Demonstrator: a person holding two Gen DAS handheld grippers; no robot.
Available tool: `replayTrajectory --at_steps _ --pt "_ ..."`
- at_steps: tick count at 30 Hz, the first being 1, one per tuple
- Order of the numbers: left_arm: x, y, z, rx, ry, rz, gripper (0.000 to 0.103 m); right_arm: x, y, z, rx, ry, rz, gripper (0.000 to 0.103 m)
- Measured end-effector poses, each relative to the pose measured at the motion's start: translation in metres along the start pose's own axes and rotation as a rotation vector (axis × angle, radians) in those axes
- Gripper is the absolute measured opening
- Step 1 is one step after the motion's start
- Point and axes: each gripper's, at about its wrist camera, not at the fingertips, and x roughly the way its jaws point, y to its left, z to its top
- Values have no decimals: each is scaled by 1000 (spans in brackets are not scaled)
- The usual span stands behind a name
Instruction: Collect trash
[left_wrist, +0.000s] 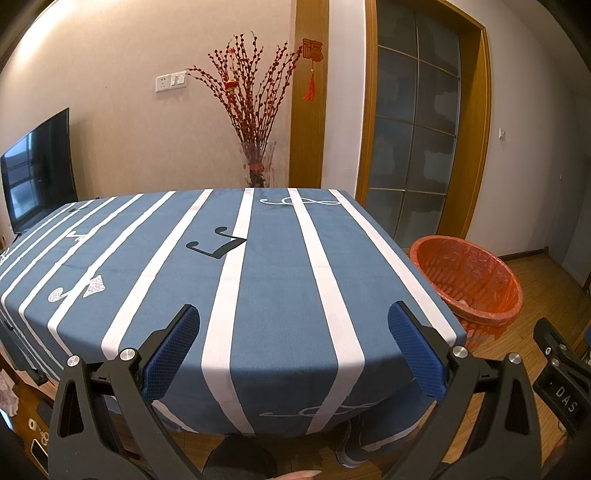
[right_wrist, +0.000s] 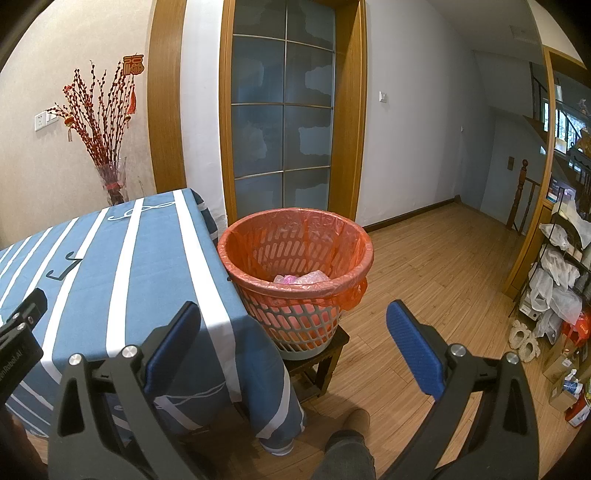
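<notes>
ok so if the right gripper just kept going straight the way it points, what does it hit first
Probably the trash basket: the open right gripper points at its near wall, nothing between, though depth is uncertain.

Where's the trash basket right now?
The trash basket sits on a small dark stool at the table's right-hand corner, centred in the right wrist view, before the glass door.

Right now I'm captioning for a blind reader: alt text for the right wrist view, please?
An open, empty right claw faces a grey slotted wastebasket lined with an orange plastic bag, crumpled plastic trash at its bottom. It stands on a small dark wooden stool beside a blue, white-striped tablecloth.
</notes>
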Motion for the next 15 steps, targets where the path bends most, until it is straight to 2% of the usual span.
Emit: replayTrajectory --at_steps 15 --pt "3 1 -4 4 15 -4 100 0 0 0 0 0 0 98"
